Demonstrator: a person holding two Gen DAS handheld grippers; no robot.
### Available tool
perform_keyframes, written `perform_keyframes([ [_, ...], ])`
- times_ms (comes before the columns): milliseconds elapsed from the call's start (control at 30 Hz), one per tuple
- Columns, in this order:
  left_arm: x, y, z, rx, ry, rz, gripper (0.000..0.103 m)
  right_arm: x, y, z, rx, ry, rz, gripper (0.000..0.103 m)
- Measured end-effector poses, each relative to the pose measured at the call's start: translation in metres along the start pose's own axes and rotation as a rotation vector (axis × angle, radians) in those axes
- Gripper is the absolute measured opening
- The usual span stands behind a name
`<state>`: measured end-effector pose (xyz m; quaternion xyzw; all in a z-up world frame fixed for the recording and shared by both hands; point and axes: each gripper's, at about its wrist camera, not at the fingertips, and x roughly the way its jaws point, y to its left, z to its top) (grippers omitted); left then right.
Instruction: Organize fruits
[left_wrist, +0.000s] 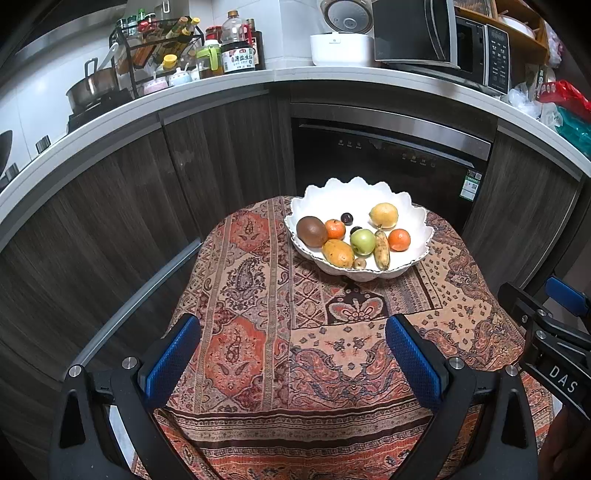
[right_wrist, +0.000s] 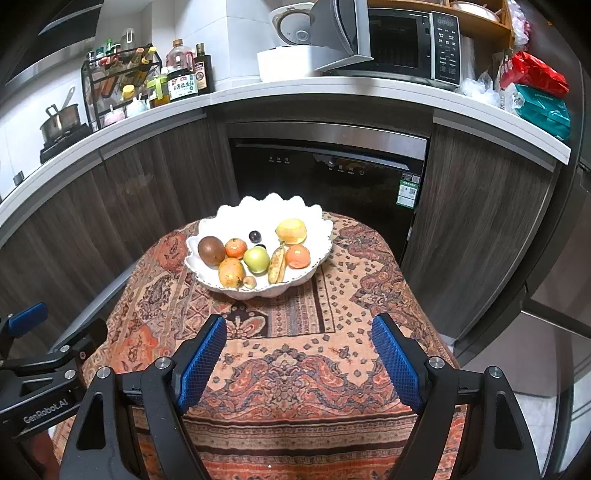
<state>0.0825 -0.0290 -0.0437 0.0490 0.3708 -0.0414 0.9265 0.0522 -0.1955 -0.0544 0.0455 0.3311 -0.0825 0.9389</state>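
Note:
A white scalloped bowl (left_wrist: 415, 221) (right_wrist: 317, 232) stands at the far end of a small cloth-covered table (left_wrist: 258, 332) (right_wrist: 295, 369). It holds several fruits: a brown kiwi (left_wrist: 311, 231) (right_wrist: 211, 250), a green apple (left_wrist: 362, 242) (right_wrist: 256, 259), a yellow lemon (left_wrist: 384, 215) (right_wrist: 291, 231), a spotted banana (left_wrist: 382, 249) (right_wrist: 277, 264), a mango (left_wrist: 337, 253) (right_wrist: 231, 272), two oranges and dark plums. My left gripper (left_wrist: 293, 358) is open and empty over the near cloth. My right gripper (right_wrist: 299, 360) is open and empty, also short of the bowl.
Dark wood cabinets and a built-in dishwasher (left_wrist: 388, 162) (right_wrist: 325, 173) stand behind the table. The counter above carries a microwave (right_wrist: 399, 40), a rice cooker (left_wrist: 341, 40), a bottle rack (left_wrist: 159, 48) and a pot (left_wrist: 92, 86). The right gripper's body (left_wrist: 554, 332) shows at the left view's right edge.

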Motion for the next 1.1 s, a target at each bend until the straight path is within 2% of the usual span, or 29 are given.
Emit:
perform_keyframes([
  [1100, -0.0002, 0.0024, -0.0018, -0.014, 0.015, -0.028, 0.101, -0.0003, 0.0006, -0.0001, 0.006, -0.002, -0.003, 0.082],
])
